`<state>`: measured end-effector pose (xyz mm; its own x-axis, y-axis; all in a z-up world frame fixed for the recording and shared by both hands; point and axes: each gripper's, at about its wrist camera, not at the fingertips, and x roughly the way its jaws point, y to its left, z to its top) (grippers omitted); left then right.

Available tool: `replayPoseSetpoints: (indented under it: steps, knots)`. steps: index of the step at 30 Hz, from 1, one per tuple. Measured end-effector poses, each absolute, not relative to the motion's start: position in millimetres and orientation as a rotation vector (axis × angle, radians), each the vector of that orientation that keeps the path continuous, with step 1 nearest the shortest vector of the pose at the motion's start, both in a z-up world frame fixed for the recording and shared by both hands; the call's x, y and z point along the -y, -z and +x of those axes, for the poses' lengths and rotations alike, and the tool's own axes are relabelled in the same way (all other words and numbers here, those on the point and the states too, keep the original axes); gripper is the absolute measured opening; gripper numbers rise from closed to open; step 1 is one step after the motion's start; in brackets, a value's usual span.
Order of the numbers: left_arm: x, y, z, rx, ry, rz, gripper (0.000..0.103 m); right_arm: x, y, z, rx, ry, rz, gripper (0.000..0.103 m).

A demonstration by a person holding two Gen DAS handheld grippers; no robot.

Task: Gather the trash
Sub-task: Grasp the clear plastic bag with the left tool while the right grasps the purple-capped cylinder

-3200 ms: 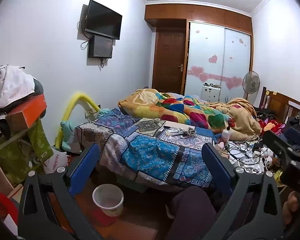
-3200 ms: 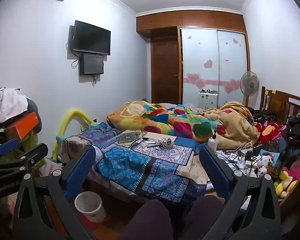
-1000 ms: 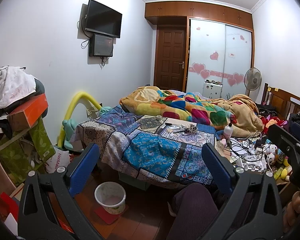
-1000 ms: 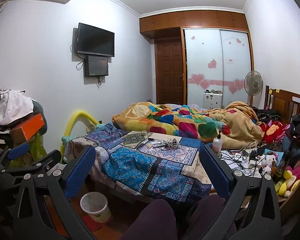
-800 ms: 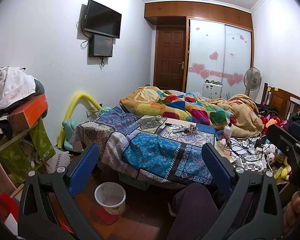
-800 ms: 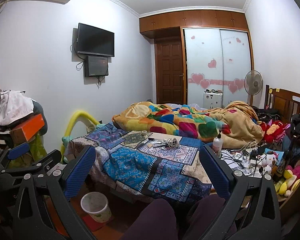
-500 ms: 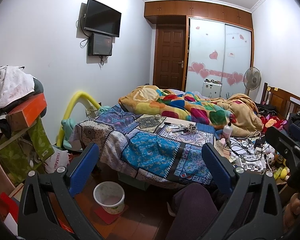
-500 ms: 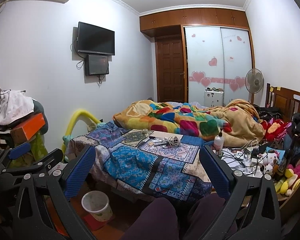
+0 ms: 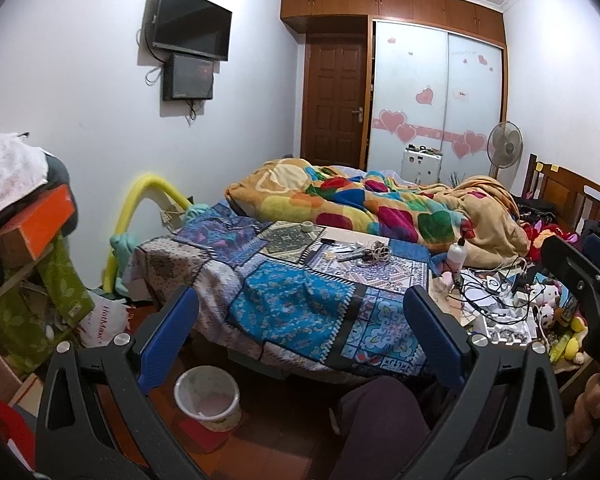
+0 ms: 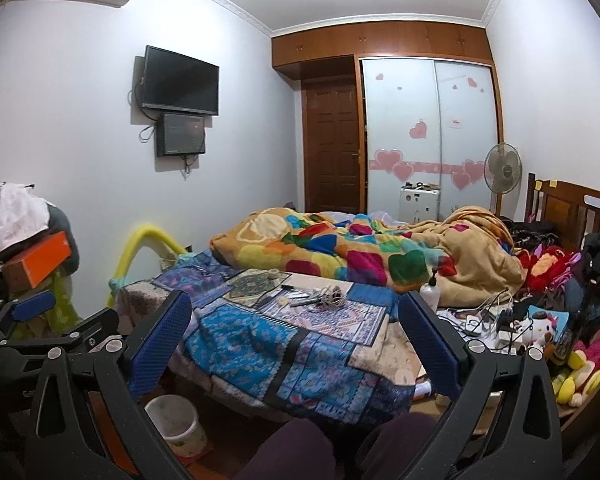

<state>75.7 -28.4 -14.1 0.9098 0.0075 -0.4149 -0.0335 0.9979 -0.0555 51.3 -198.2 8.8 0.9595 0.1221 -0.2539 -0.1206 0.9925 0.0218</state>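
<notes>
Blue ribbed fingers spread, round plastic bin, patchwork quilt

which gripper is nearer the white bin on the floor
Left. The left gripper hangs almost above the white bin; the right gripper is off to the bin's right, farther away.

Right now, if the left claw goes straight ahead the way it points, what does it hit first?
Most likely the bed: the open left claw frames its patchwork cover, nothing in between. Depth is hard to judge through the fisheye. The bin sits lower, off that line.
</notes>
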Motion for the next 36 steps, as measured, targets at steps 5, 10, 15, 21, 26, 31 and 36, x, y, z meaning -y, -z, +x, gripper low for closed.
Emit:
replayPoseSetpoints:
  steps: [5, 10, 15, 21, 26, 31, 36]
  knots:
    - [38.2, 16.8, 118.6, -0.443, -0.008, -0.057, 0.103, 216.9, -3.2, 88.0, -0.285, -0.095, 0.014, 0.103]
    - [48.7, 24.0, 165.2, -0.473, 0.028, -0.051, 0.103, 230.9, 6.7, 127.9, -0.322, -0.029, -0.007, 0.103]
    - [56.3, 44.7, 228.4, -0.549, 0.079, -0.094, 0.103, 248.8, 22.7, 172.0, -0.389, -0.023, -0.002, 0.103]
    - [71.7, 86.9, 302.5, -0.654, 0.090, -0.110, 0.100, 265.1, 49.9, 227.3, -0.504, -0.054, 0.026, 0.103]
    - [86.6, 124.8, 359.8, -0.722, 0.061, -0.070, 0.100, 276.3, 73.7, 278.9, -0.583, -0.080, 0.020, 0.103]
    - [95.9, 148.7, 409.1, -0.740, 0.049, -0.028, 0.100, 286.7, 94.5, 336.6, -0.662, -0.119, 0.045, 0.103]
    - [97.8, 171.7, 465.3, -0.773, 0.050, -0.032, 0.094, 289.7, 110.1, 396.8, -0.707, -0.128, 0.029, 0.098]
